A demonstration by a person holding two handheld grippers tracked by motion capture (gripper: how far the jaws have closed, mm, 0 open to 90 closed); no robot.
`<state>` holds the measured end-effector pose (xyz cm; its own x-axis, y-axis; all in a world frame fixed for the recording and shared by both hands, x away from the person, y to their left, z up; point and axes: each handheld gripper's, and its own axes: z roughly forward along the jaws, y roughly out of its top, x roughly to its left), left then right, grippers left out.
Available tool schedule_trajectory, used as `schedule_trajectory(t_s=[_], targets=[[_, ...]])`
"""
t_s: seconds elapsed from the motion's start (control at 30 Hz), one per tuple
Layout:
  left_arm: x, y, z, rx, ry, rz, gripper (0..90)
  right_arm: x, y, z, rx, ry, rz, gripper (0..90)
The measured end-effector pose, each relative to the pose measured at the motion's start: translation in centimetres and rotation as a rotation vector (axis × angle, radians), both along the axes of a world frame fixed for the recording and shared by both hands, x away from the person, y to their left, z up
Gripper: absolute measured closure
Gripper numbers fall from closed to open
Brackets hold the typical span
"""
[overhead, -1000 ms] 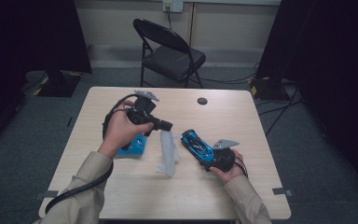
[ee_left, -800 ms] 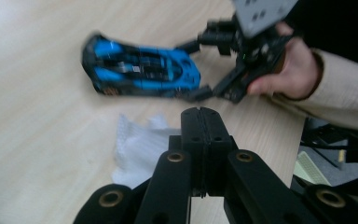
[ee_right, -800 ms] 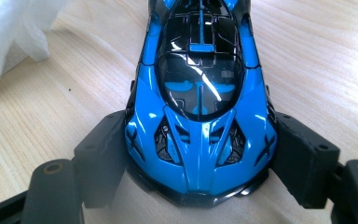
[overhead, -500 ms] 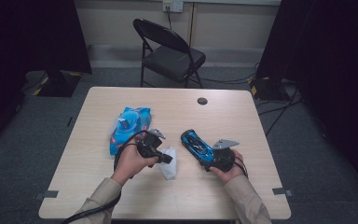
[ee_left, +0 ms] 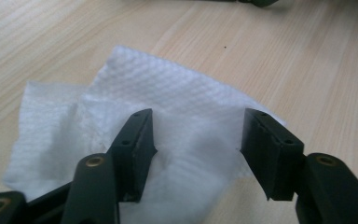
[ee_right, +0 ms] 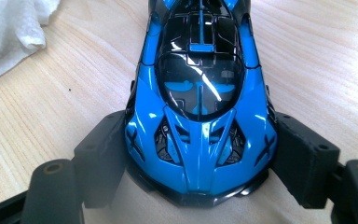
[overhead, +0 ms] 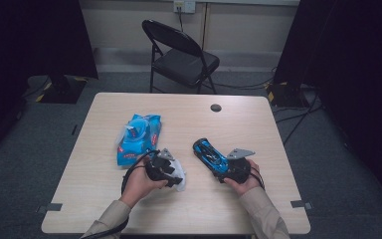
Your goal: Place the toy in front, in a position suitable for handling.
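a white paper towel [ee_left: 135, 121] is seen crumpled flat on the wooden table [overhead: 278, 124], low and left of centre in the high view. the left gripper [ee_left: 196, 140] is set down over it, its jaws having just been opening; they stand apart with the towel lying loose between them, no pad pressing on it. right of centre, a blue toy car [ee_right: 200, 98] is clamped by the sides in the right gripper [ee_right: 196, 158]. a blue wipes packet [overhead: 139, 137] is seen further up the table, just above the left gripper.
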<state>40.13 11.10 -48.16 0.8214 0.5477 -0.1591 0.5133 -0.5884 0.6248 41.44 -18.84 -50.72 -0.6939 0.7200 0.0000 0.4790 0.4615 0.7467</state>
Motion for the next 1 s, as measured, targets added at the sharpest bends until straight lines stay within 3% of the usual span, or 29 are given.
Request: schedule_trajectory(t_s=[0.17,0.33,0.53,0.7,0.77,0.83,1.0], targets=[[-0.3,-0.2,-0.6,-0.015,-0.019,-0.008,34.8,0.0,0.0,0.0,0.000,0.000,0.000,25.1],[-0.5,0.0,-0.8,-0.011,-0.048,-0.034,34.7,0.0,0.0,0.0,0.000,0.000,0.000,25.2],[-0.9,-0.2,-0.8,0.042,-0.117,-0.059,40.4,0.0,0.0,0.0,0.000,0.000,0.000,25.1],[-1.1,-0.5,-0.6,0.074,-0.131,-0.043,51.1,0.0,0.0,0.0,0.000,0.000,0.000,25.1],[-1.3,-0.5,-0.4,0.087,-0.120,-0.051,64.8,0.0,0.0,0.0,0.000,0.000,0.000,25.1],[-1.2,-0.5,-0.3,0.068,-0.091,-0.047,73.5,0.0,0.0,0.0,0.000,0.000,0.000,25.1],[-0.7,-0.5,-0.2,0.000,0.028,-0.030,83.1,0.0,0.0,0.0,0.000,-0.001,0.000,25.1]])
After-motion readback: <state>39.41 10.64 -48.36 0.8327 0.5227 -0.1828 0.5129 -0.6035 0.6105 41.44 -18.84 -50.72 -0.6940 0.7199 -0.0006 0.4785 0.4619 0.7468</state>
